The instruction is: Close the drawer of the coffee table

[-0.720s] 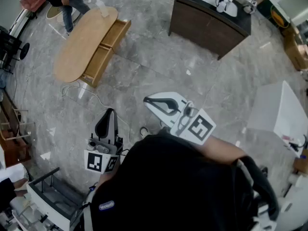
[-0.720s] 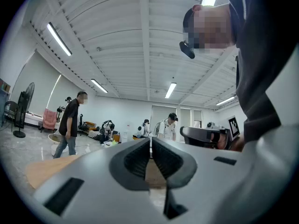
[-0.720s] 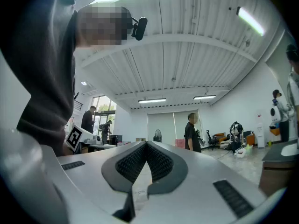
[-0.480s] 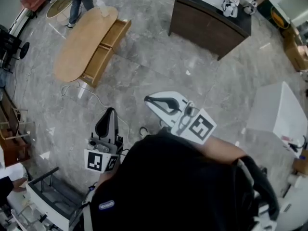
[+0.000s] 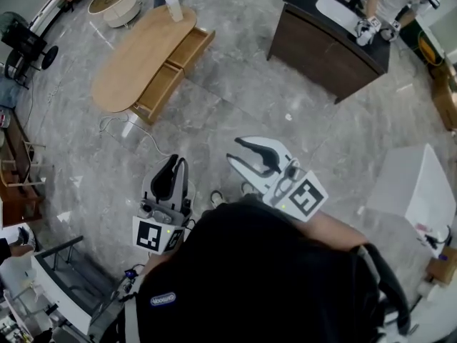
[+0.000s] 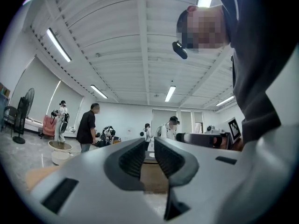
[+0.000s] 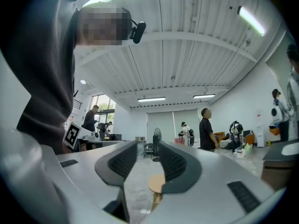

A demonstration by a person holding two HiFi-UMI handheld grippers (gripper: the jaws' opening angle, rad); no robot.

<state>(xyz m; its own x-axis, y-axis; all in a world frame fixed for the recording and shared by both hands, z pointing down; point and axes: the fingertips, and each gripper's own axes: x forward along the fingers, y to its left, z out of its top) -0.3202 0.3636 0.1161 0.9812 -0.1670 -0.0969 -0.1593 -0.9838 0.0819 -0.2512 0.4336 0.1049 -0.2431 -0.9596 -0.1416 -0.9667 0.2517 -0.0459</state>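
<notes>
Right, up close: left gripper (image 5: pixel 173 164) pinched shut, empty; right gripper (image 5: pixel 235 151) narrowly parted, empty too. Far left, coffee table (image 5: pixel 139 56), near drawer (image 5: pixel 158 91) and far drawer (image 5: pixel 191 48) both pulled out. Rigid wood, probably easy-sliding; best a flat push on the front panel, no grip.

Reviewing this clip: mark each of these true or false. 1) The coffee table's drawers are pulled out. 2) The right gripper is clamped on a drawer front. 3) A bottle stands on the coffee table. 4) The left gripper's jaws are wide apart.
1) True: both drawers of the coffee table stand pulled out.
2) False: the right gripper is over the floor, far from the table, jaws apart and empty.
3) True: a bottle stands near the table's far end.
4) False: the left gripper has its jaws together, nothing between them.
</notes>
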